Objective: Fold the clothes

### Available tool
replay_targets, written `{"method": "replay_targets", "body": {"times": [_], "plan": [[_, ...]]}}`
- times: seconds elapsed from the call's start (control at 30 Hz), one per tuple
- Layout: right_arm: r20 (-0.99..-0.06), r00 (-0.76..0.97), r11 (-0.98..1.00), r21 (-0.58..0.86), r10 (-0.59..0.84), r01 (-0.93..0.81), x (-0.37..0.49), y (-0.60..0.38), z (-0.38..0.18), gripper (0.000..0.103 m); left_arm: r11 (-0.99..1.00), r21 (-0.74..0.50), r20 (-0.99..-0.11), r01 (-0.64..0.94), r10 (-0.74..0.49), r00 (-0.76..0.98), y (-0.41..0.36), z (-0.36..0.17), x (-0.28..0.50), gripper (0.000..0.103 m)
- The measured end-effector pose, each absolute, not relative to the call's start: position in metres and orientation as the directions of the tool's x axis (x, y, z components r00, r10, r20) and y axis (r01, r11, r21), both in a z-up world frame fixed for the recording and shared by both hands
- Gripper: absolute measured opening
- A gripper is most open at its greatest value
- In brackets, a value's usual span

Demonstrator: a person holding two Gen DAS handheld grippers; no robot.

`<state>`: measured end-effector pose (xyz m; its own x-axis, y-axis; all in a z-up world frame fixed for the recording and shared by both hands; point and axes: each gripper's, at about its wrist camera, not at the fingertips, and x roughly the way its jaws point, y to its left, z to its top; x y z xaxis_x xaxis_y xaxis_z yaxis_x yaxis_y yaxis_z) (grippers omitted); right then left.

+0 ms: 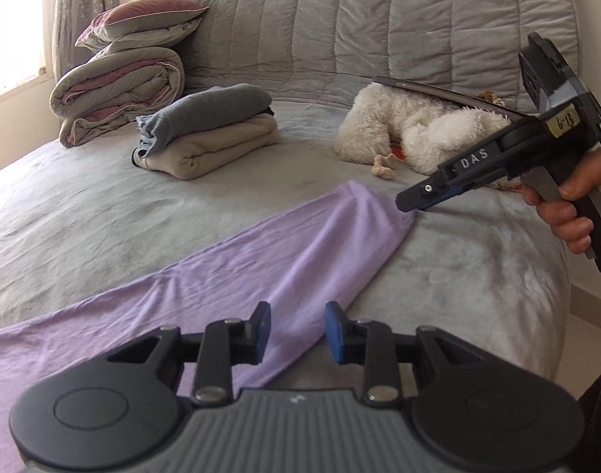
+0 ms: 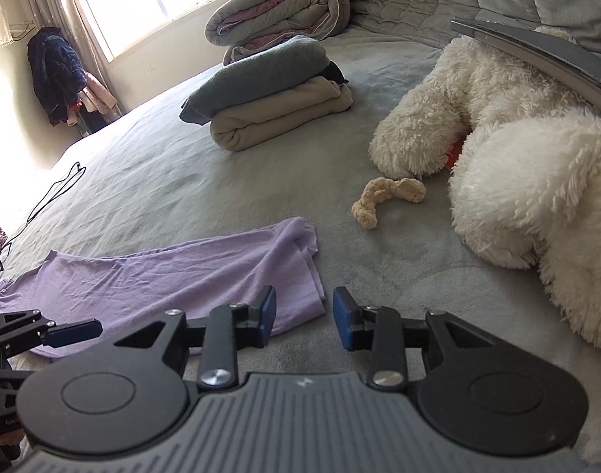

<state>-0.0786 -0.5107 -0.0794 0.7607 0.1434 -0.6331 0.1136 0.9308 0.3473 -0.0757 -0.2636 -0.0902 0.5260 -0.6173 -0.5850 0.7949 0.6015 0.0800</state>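
Left wrist view: left tool (image 1: 296, 329), jaws parted and empty, above the folded lilac garment (image 1: 284, 252) lying flat on the grey bed (image 1: 84, 205). Right wrist view: right tool (image 2: 304, 317), jaws parted and empty, beside the garment's end; folded clothes stack (image 2: 277, 94) behind.

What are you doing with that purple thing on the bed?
A person is folding clothes with a gripper in each hand. The purple garment lies folded into a long strip on the grey bed. The left gripper and right gripper are both open, holding nothing. A stack of folded clothes sits further back.
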Motion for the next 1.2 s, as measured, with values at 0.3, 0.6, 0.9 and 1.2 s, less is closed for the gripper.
{"method": "replay_targets", "body": {"times": [0.3, 0.6, 0.9, 1.2], "plan": [[-0.637, 0.751, 0.888, 0.431, 0.173, 0.161, -0.069, -0.522, -0.076, 0.003, 0.593, 0.123, -0.589, 0.796, -0.602, 0.54, -0.305, -0.092, -0.077, 0.013], [-0.637, 0.747, 0.834, 0.506, 0.191, 0.218, -0.075, -0.541, -0.069, 0.003, 0.579, 0.055, -0.594, 0.814, -0.636, 0.493, -0.319, -0.09, -0.074, 0.035], [-0.627, 0.757, 0.831, 0.51, 0.183, 0.222, -0.073, -0.543, -0.064, 0.003, 0.587, 0.098, -0.599, 0.804, -0.61, 0.518, -0.345, -0.092, -0.078, 0.036], [-0.674, 0.722, 0.864, 0.447, 0.157, 0.23, -0.075, -0.543, -0.075, 0.015, 0.588, 0.125, -0.617, 0.799, -0.584, 0.527, -0.36, -0.098, -0.073, 0.033]]}}
